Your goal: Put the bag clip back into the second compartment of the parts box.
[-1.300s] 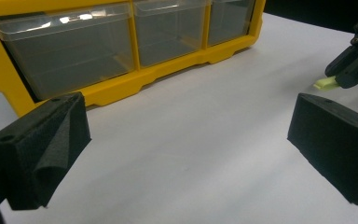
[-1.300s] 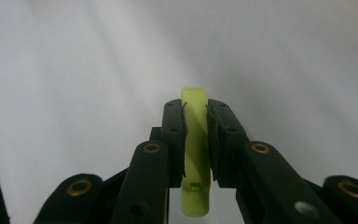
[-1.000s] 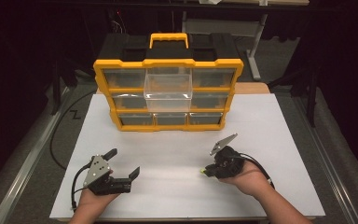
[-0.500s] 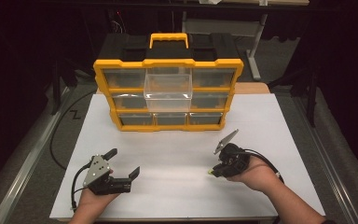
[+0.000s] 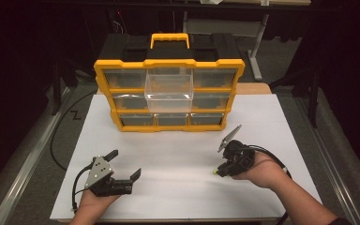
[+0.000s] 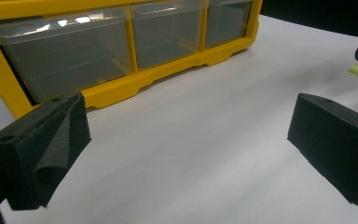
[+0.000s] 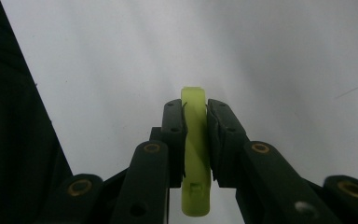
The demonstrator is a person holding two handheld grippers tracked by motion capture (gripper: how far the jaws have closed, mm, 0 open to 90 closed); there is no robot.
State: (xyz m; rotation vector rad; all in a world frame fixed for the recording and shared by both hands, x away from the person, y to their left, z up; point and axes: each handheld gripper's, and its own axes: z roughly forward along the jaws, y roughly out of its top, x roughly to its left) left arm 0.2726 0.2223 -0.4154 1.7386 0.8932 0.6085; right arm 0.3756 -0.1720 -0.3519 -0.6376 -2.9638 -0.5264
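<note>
Yellow-green plastic clip [image 7: 196, 154], light, stiff, likely slippery, sits pinched mid-length by the right gripper [image 7: 196, 116]; left gripper [image 5: 124, 164], at eight o'clock, gapes empty.

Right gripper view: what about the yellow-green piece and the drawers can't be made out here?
- Yellow-green piece: the right gripper jaws cover its sides, so its full shape is hidden; tiny in the high view.
- Organizer drawers: contents unreadable through dim plastic in the high view.
- Left gripper view: upper rows cut off by the top edge.

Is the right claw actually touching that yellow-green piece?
Touching. In the right gripper view, both pads of the right claw press flat against the yellow-green piece between them.
</note>
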